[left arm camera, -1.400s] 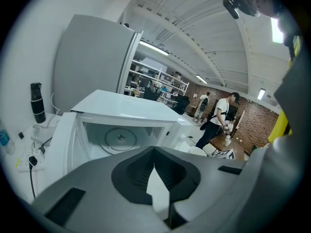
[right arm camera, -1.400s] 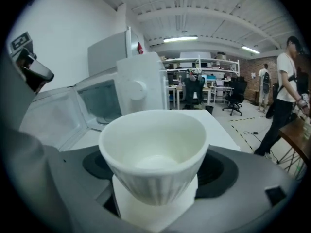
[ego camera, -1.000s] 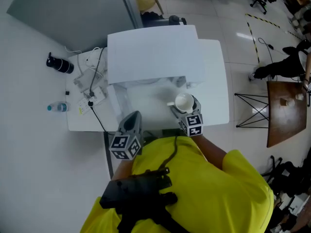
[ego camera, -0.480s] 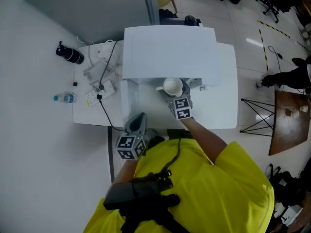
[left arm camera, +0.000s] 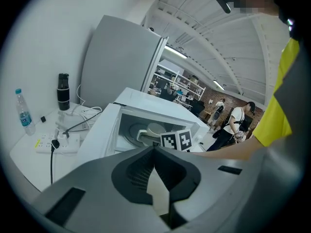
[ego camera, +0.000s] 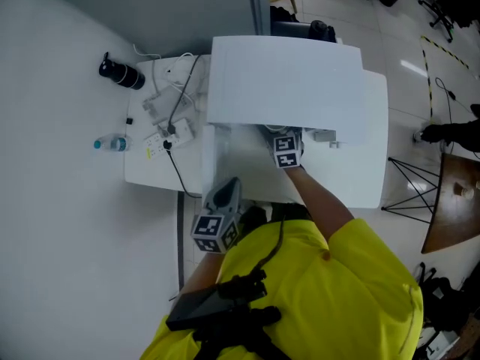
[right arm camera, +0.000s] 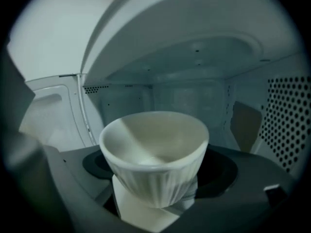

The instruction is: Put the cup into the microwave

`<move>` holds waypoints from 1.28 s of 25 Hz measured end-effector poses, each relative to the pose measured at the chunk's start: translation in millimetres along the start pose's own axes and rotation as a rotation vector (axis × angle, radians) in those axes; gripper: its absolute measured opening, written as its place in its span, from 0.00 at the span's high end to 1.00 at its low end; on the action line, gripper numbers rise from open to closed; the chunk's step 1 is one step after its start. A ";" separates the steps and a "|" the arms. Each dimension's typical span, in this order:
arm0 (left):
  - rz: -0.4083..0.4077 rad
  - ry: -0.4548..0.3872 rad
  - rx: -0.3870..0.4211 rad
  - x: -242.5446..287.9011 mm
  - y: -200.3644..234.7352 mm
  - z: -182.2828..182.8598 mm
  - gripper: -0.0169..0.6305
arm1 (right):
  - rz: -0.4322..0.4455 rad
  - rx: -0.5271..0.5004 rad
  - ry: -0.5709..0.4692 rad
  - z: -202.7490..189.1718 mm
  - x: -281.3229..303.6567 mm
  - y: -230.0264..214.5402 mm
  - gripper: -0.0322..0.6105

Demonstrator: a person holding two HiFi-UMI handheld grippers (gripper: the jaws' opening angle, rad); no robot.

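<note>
Now the white cup (right arm camera: 154, 149) is inside the microwave (right arm camera: 194, 93), open side up. We see the back wall and the wall with little holes all around it. We keep the cup upright so it can stand flat when it goes down.

The right gripper (right arm camera: 154, 204) holds it. Its fingers pinch the cup low down, near the bottom, so the top stays free. In the left gripper view the cup (left arm camera: 155, 128) is over the round plate (left arm camera: 127, 132) in the microwave. We cannot tell if it touches the plate yet.

The door (left arm camera: 99, 130) is open to the left, so our arm can reach straight in. From the head view only the right gripper's marker cube (ego camera: 286, 150) peeks out under the microwave's white top (ego camera: 285, 81).

The left gripper (left arm camera: 156, 152) waits near our body, away from the opening. Its fingers are pressed together with nothing in them, because only 1 gripper is needed here.

We think the next step is to set the cup on the plate, spread the fingers and pull back slowly so the cup does not tip.

On the tabletop (ego camera: 150, 172), well away to the left, are a water bottle (ego camera: 111, 144), a black flask (ego camera: 120, 73) and a power strip (ego camera: 169, 135).
</note>
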State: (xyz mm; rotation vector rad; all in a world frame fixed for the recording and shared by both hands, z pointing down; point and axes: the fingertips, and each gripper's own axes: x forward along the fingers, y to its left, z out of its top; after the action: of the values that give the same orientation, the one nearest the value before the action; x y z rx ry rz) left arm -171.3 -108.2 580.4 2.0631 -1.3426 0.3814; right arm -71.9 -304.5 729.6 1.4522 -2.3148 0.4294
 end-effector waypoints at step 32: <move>-0.091 0.024 0.038 1.3 -13.8 -6.7 0.98 | 0.130 0.035 -0.103 27.7 -136.6 50.7 0.16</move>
State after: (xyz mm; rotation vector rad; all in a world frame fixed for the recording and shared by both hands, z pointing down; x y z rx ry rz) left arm -157.7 -101.0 581.3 2.1357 -1.2312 0.3941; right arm -67.5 -187.4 638.7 1.3745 -2.5055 0.4431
